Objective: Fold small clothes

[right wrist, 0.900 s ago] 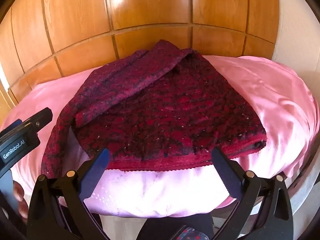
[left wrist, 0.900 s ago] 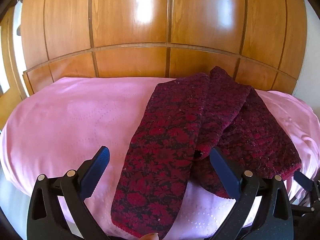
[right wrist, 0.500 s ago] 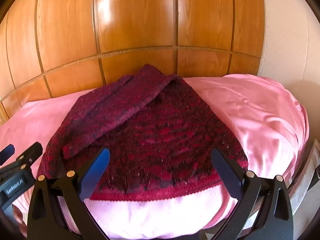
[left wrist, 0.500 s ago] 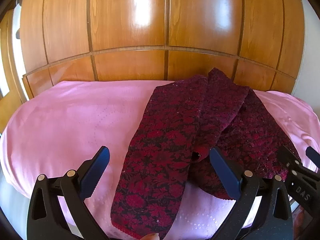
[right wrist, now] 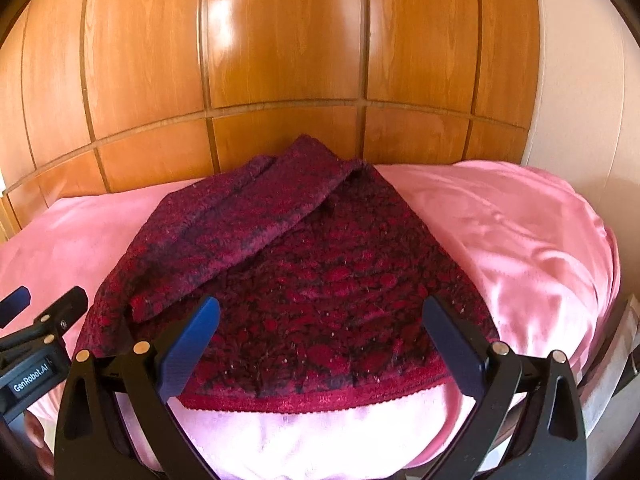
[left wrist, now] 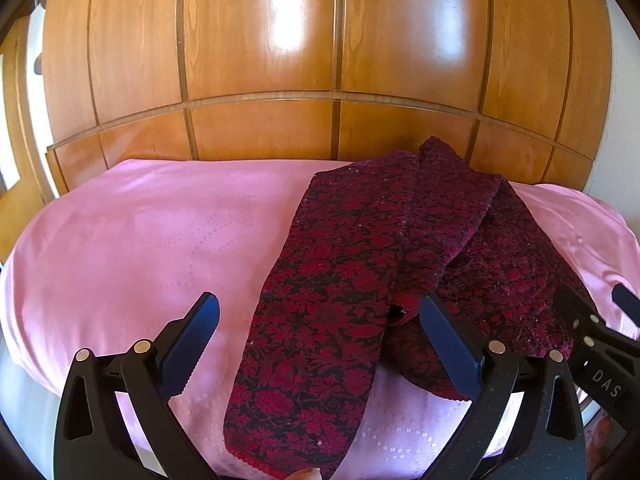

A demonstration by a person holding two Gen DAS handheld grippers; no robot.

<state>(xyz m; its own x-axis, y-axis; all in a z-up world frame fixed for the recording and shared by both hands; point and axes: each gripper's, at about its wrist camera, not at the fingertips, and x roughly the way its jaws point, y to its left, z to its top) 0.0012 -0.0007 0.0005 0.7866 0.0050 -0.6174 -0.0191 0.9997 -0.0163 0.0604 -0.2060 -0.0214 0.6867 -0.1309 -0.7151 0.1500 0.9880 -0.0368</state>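
Dark red floral knitted garment [left wrist: 320, 312] lies partly folded on pink satin bed cover [left wrist: 132, 240]; both hand-held grippers, left [left wrist: 318, 340] and right [right wrist: 320, 340], released: pinch near hem corners evenly.

Left gripper [left wrist: 320, 344]: two black plastic arms with cut-out slots, round silver rivets at the joints, dark blue fingers [left wrist: 192, 344] with sawtooth inner edges. Right gripper [right wrist: 320, 344]: same build, black frame, blue serrated fingers [right wrist: 452, 344], silver rivets. White lettering on the bodies: "DAS" on the right one, "GenRobot.AI" on the left one. A bare fingertip [left wrist: 306, 474] shows at the frame's bottom edge.
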